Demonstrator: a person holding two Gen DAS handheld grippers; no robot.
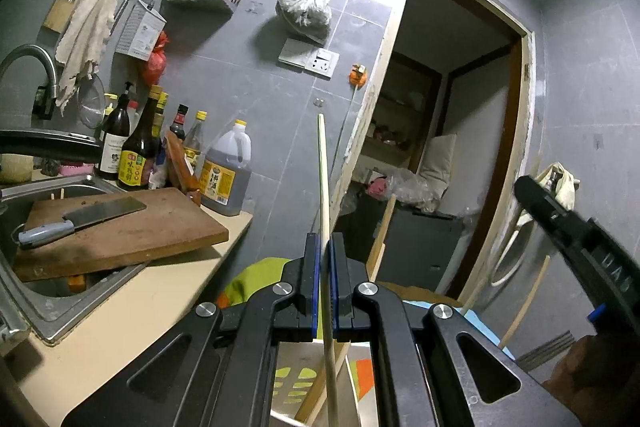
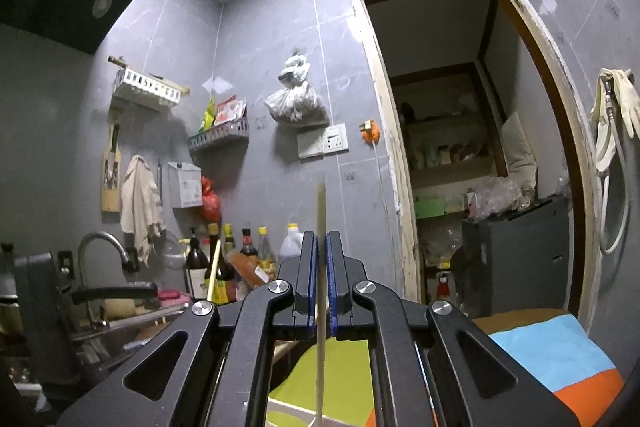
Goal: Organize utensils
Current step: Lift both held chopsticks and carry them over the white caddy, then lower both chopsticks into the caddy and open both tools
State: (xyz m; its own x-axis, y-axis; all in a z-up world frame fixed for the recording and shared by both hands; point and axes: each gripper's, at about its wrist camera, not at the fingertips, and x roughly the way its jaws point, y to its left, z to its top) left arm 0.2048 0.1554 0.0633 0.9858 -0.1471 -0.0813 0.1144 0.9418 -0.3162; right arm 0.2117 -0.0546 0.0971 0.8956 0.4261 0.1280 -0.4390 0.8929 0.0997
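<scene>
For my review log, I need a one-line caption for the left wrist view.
Left gripper shut on an upright chopstick, cleaver on cutting board over the sink beside it.

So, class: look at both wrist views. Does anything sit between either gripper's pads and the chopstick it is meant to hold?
Nothing visible does. The left gripper is shut directly on a chopstick, which stands upright between its blue pads. The right gripper likewise clamps its own chopstick. Where the chopsticks must go is not clear in these views.
</scene>
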